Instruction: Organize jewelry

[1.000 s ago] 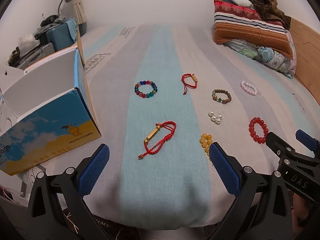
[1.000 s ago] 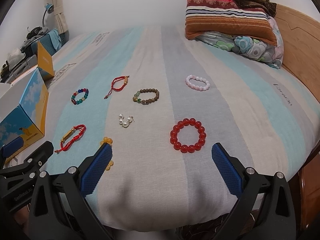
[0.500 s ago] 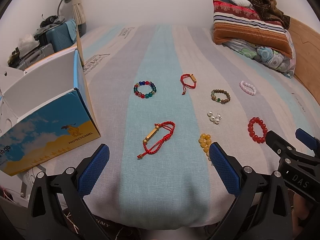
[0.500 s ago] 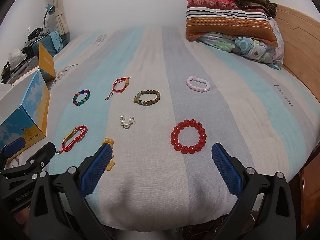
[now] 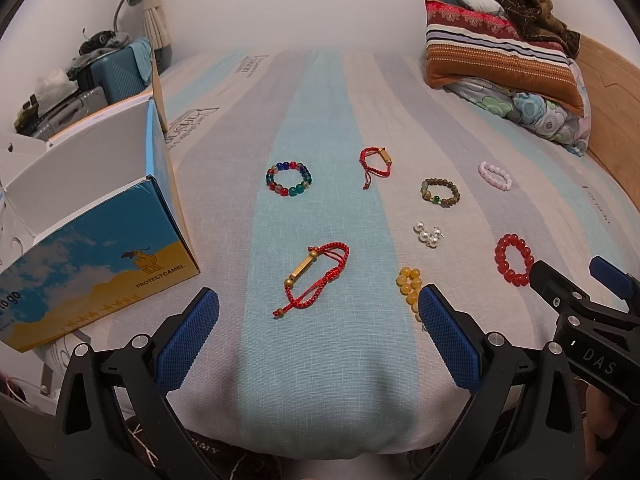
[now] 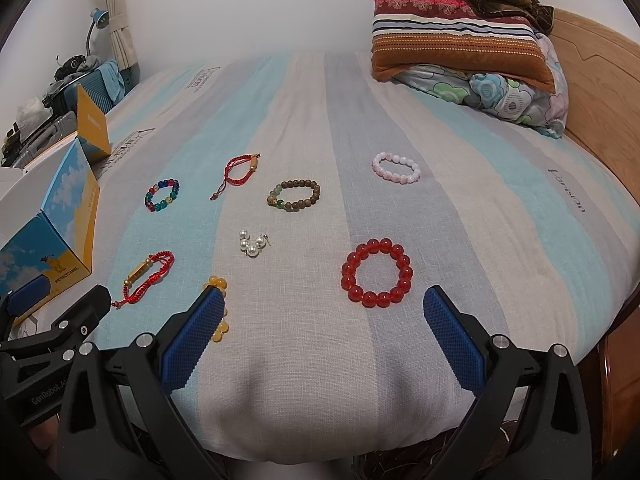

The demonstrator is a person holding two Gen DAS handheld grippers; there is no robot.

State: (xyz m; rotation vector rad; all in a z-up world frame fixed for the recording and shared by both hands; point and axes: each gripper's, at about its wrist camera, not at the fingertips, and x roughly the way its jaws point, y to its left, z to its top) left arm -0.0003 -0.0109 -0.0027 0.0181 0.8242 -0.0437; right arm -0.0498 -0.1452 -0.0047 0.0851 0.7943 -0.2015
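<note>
Eight pieces: all lie on the striped bedspread [image 6: 320,360], none moved since a second ago.
Change: both views have barely shifted; the jewelry sits slightly lower and closer in frame.
Left gripper [image 5: 318,312]: jaws spread wide, nothing between them; the red cord bracelet with gold tube [image 5: 316,276] lies just ahead of it.
Right gripper [image 6: 324,312]: likewise released; the red bead bracelet [image 6: 377,273] lies just ahead between its fingers.
Amber bead bracelet [image 5: 409,286]: beside the left gripper's right fingertip.
Pearl earrings [image 6: 253,243]: ahead-left of the right gripper.
Farther ahead: multicolour bead bracelet [image 5: 289,178], small red cord bracelet [image 5: 375,165], brown wooden bead bracelet [image 6: 294,196], pink bead bracelet [image 6: 396,166].
Container: open PROTECTCAMEL box [image 5: 92,264], left of the left gripper; its inside is hidden.
</note>
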